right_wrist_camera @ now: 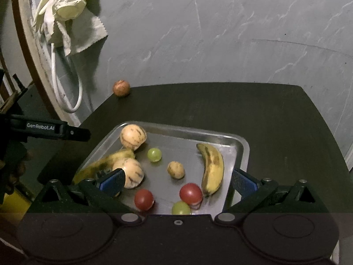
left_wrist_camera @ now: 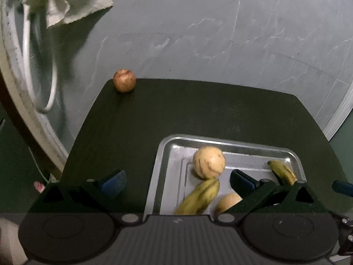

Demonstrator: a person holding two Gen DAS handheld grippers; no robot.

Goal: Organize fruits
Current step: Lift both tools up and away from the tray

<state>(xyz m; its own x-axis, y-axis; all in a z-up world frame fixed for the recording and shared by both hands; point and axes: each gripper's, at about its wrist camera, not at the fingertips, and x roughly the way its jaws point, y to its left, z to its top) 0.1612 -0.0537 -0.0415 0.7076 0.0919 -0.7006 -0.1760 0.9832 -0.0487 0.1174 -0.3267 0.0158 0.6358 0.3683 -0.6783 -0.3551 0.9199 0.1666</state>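
Reading "GenRobot.AI" in white letters, the side of the left gripper (right_wrist_camera: 44, 130) juts in at the left edge of the right wrist view. Its fingers spread wide with nothing between them, hovering over the dark table (left_wrist_camera: 198, 114) at the near left rim of the metal tray (right_wrist_camera: 242, 145). The right gripper (right_wrist_camera: 176, 182) hangs over the tray's near edge, jaws likewise apart and empty. Inside the tray lie two bananas (right_wrist_camera: 213, 167), two striped pale melons (right_wrist_camera: 133, 137), two red tomatoes (right_wrist_camera: 190, 193), two green grapes (right_wrist_camera: 154, 154) and a small tan fruit (right_wrist_camera: 175, 169). One apple (left_wrist_camera: 124, 80) sits alone at the table's far left corner.
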